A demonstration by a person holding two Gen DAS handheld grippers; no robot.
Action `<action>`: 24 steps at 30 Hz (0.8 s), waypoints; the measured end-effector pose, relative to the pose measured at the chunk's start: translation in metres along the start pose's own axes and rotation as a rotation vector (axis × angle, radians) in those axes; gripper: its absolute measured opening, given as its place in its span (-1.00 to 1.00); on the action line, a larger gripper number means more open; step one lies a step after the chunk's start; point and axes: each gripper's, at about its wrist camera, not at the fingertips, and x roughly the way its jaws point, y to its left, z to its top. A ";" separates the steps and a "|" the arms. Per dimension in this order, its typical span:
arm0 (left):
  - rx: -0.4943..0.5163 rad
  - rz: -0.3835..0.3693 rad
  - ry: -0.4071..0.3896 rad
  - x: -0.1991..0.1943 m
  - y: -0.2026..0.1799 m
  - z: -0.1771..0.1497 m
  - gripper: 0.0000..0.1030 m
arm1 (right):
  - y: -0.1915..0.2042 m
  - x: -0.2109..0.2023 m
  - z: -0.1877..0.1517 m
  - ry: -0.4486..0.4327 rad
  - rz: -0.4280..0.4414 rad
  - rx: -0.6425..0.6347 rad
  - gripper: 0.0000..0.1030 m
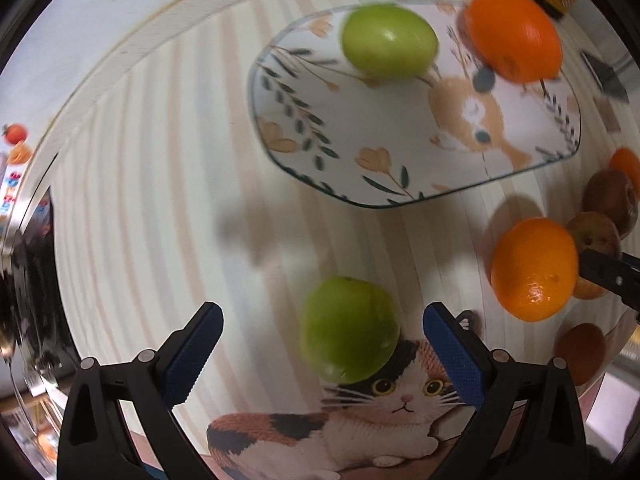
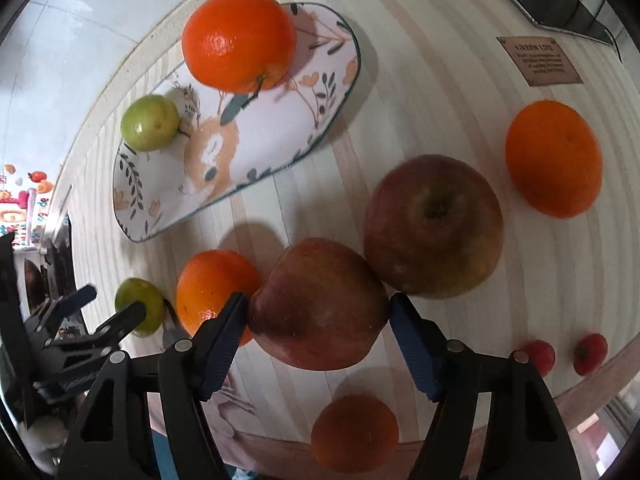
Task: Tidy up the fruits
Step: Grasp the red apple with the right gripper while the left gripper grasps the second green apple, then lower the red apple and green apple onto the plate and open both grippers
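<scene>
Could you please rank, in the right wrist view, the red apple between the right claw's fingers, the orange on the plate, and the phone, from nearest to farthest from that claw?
1. Red apple: between the fingers of the right claw.
2. Orange on the plate: upper left, on the floral plate.
3. Phone: top right corner, farthest.

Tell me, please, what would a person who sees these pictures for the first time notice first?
Probably the right claw, its pads against both sides of a red apple on the striped mat, with a second apple touching it behind. Next, the left claw stands wide open around a green fruit, not touching it. Farther back, a rabbit-patterned plate already holds an orange and another green fruit.
</scene>
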 end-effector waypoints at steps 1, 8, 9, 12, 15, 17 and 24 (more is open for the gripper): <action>0.020 -0.012 0.004 0.003 -0.004 0.000 0.91 | -0.001 0.001 -0.002 0.021 0.005 0.011 0.45; -0.010 -0.026 0.016 0.010 -0.009 -0.014 0.01 | -0.002 0.007 -0.018 0.090 0.023 0.007 0.45; -0.041 -0.046 0.021 0.010 -0.005 -0.016 0.01 | -0.001 0.007 -0.019 0.090 0.017 -0.004 0.45; -0.174 -0.152 0.055 0.017 0.014 -0.034 0.01 | 0.004 0.009 -0.018 0.097 0.006 -0.022 0.48; -0.247 -0.189 0.057 0.020 0.022 -0.046 0.01 | 0.006 0.010 -0.014 0.098 0.003 -0.030 0.49; -0.287 -0.204 0.055 0.020 0.026 -0.052 0.01 | 0.007 0.013 -0.012 0.098 0.004 -0.041 0.49; -0.319 -0.222 0.059 0.020 0.037 -0.062 0.01 | 0.009 0.009 -0.015 0.080 -0.026 -0.096 0.44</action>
